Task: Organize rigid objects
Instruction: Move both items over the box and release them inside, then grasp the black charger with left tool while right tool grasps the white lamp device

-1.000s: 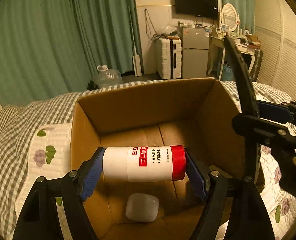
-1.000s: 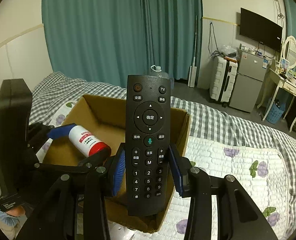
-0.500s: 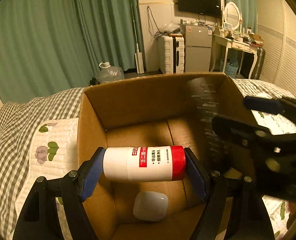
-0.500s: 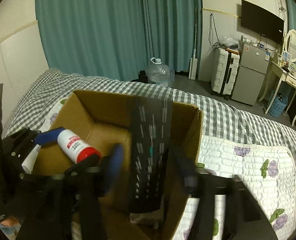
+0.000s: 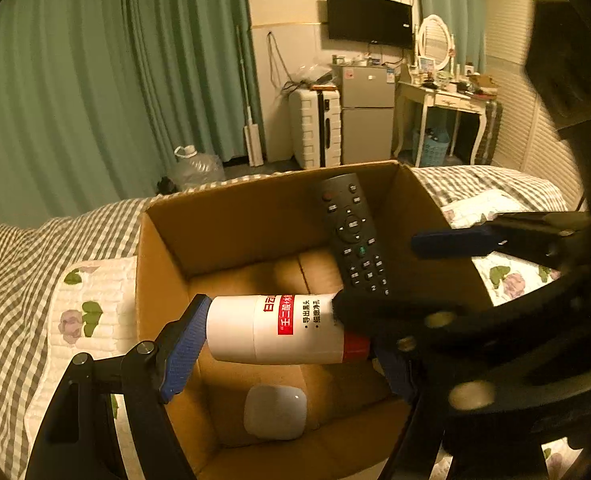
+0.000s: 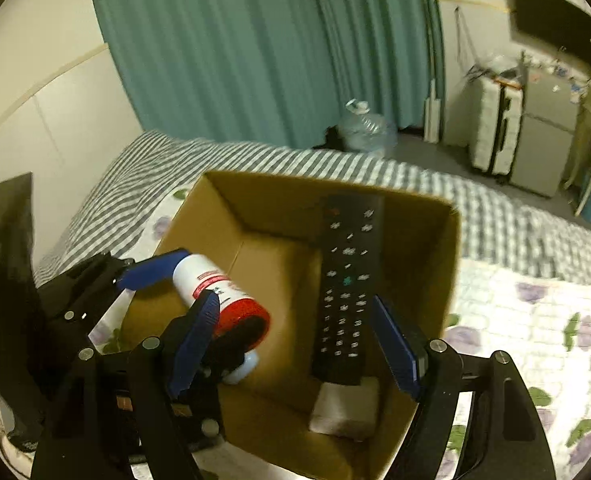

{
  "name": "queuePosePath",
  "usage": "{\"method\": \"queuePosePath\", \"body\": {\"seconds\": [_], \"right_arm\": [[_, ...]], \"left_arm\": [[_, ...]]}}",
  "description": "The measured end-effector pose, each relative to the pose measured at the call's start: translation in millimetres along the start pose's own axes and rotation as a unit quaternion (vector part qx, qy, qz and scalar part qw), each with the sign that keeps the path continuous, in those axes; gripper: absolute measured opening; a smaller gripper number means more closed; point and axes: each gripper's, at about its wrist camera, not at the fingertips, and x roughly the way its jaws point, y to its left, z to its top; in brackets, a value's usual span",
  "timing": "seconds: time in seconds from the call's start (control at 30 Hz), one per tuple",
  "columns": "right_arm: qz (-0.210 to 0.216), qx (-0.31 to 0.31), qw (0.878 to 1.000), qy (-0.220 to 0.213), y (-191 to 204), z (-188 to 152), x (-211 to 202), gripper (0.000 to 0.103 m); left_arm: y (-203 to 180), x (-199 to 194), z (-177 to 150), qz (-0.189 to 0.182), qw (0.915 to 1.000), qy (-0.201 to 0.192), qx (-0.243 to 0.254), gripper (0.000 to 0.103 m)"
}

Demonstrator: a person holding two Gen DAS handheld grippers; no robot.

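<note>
The room is dim and the light looks warm and yellow. Both pictures bend at the edges like a fishbowl, with dark round corners. The right wrist view is smeary: the checked grey-and-white bed cover point(image 6: 255, 160) and the black remote control point(image 6: 345, 280) look blurred. The left wrist view is sharper. The inside of the brown cardboard box point(image 5: 231, 220) is shadowy.
</note>
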Motion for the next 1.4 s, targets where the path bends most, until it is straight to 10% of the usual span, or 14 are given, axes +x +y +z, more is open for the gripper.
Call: {"method": "queuePosePath", "body": {"seconds": [0.37,0.9,1.4], "right_arm": [[-0.018,0.006,1.000,-0.001,3,4,-4,0.077],[-0.123,-0.020,0.988,-0.095,50,-55,-138,0.078],[-0.101,0.013,0.995,-0.008,20,-126,-60,0.078]], "left_arm": [[-4,-11,0,0.006,0.9997,-0.018,0.014,0.079],[17,-122,-41,0.036,0.9974,-0.027,-0.057,0.079],[-7,-41,-119,0.008,0.9967,0.080,-0.016,0.079]]}}
